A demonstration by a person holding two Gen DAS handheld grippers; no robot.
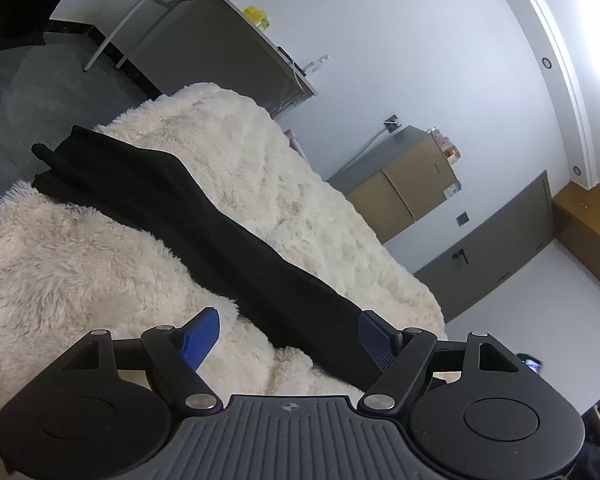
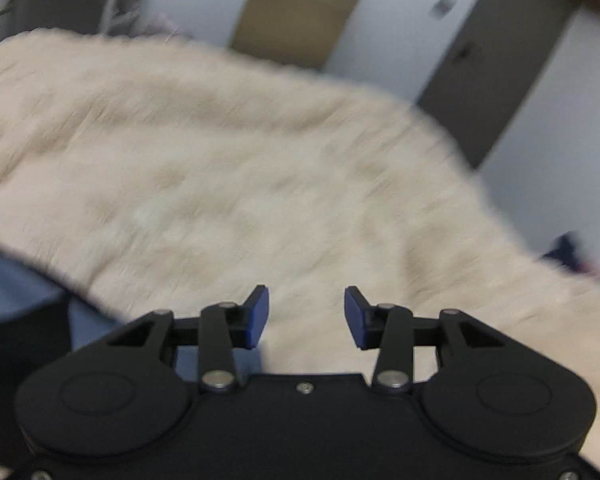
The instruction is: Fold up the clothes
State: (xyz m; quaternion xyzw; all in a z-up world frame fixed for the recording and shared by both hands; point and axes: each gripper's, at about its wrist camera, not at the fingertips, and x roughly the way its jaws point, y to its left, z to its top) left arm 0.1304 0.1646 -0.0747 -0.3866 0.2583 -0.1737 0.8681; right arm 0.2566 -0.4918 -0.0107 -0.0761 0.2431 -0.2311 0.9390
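A long black garment [image 1: 188, 216] lies stretched across a cream fluffy blanket [image 1: 236, 152], running from the far left edge toward my left gripper [image 1: 290, 330]. The left gripper is open, its blue pads either side of the garment's near end, which passes close to the right pad [image 1: 374, 340]. In the right wrist view, which is motion-blurred, my right gripper [image 2: 306, 314] is open and empty above the same blanket [image 2: 220, 152]. The black garment does not show in that view.
A grey desk [image 1: 220, 40] with a yellow item stands beyond the blanket. Cardboard boxes [image 1: 404, 188] and a grey door [image 1: 496, 244] line the white wall. A dark object [image 2: 570, 250] lies at the blanket's right edge. Grey floor [image 1: 40, 92] lies at the left.
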